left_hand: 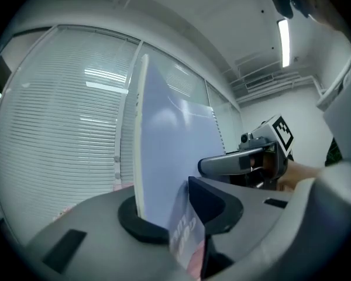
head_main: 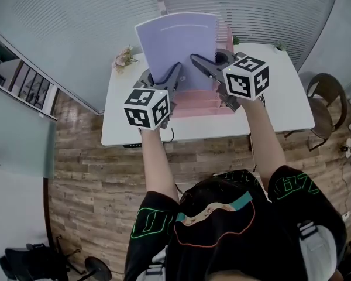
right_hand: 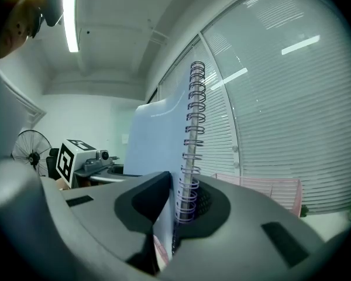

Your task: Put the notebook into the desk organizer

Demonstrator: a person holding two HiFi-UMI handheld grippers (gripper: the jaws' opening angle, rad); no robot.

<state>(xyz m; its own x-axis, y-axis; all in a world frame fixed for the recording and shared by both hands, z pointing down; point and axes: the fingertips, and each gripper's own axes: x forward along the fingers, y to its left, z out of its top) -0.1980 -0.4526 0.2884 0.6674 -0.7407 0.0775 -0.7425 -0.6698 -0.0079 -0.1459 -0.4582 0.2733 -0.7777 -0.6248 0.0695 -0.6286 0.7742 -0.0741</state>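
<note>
The lavender spiral notebook point(head_main: 175, 45) stands upright, held from both sides over the pink desk organizer point(head_main: 194, 102), which sits toward the far middle of the white table point(head_main: 281, 101). The organizer's stepped front shows nearer than the notebook's lower edge and a strip of its back rises beyond the notebook's right edge. Whether the lower edge rests in a compartment cannot be told, as the grippers cover it.

The left gripper point(head_main: 162, 75) takes the notebook's lower left part. In the left gripper view its two pads lie against opposite faces, one flat on the back, the other on the front cover by a patch of print, so the jaws are clamped on the notebook.

The right gripper point(head_main: 213, 60) takes the lower right part, at the bound edge. In the right gripper view the wire spiral point(right_hand: 190, 151) runs up from between the jaws, one pad on the cover, the other against the coils; these jaws, too, are closed on the notebook.

Window blinds point(head_main: 76, 16) stand beyond the table's far edge.
</note>
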